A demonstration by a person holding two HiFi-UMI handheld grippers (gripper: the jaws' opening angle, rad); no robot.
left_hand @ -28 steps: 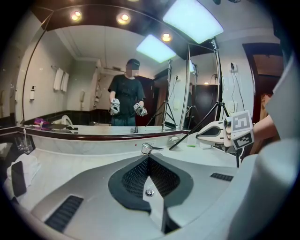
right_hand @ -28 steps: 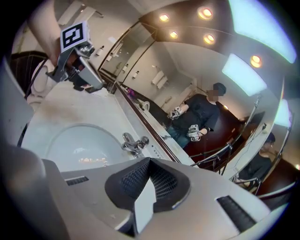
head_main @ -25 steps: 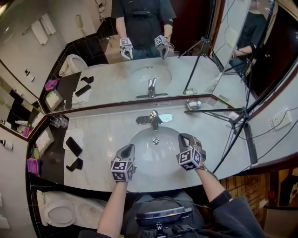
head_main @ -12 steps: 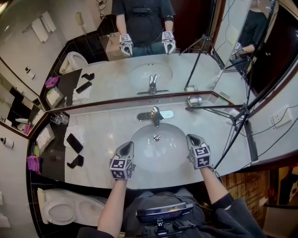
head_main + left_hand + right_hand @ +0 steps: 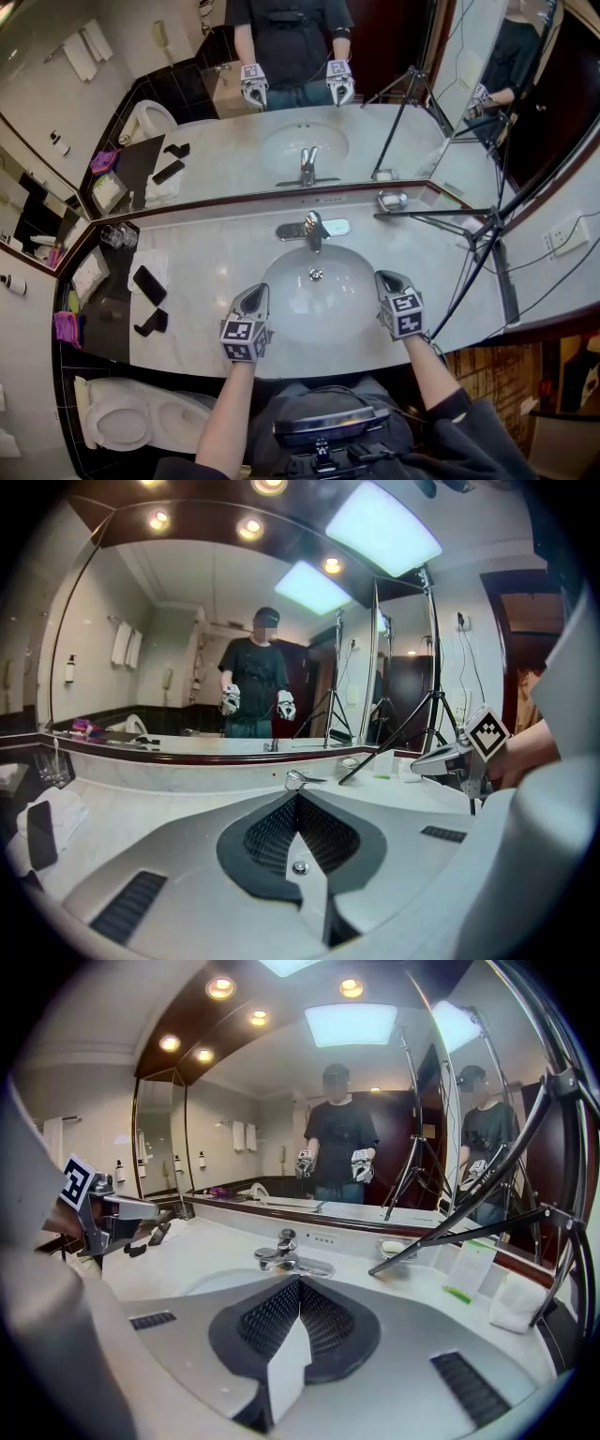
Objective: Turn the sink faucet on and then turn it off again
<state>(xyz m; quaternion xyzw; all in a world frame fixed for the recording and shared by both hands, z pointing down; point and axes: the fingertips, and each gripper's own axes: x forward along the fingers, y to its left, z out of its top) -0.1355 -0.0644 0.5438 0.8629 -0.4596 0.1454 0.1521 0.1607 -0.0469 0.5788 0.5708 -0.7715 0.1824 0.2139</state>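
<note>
Far left, at the end of the desk (image 5: 206, 258), two phones (image 5: 148, 284) lie well clear of the action. Moving in, the left gripper (image 5: 254, 296) hangs at the near-left rim of the basin (image 5: 317, 298), just where it was a second ago. Its own view shows its jaws pressed together with nothing between them.

Centre stage: the faucet (image 5: 312, 229) stands at the back of the basin, just under the mirror (image 5: 216, 159), and I can see no stream falling into the bowl.

Now the right side, and here's the change. The right gripper (image 5: 387, 278) was canted over above the basin's right half a second ago. It has rolled upright and slid out to the near-right rim, settling level with its partner. Jaws together there too, gripping nothing. Beyond it the tripod (image 5: 469, 234) leans across the desk's right end.

What does that mean? Both tools look squared up, pointing toward the faucet but well apart from it. I'd say the turn-on hasn't begun. The reach forward to the lever is the next job, likely for the right.
</note>
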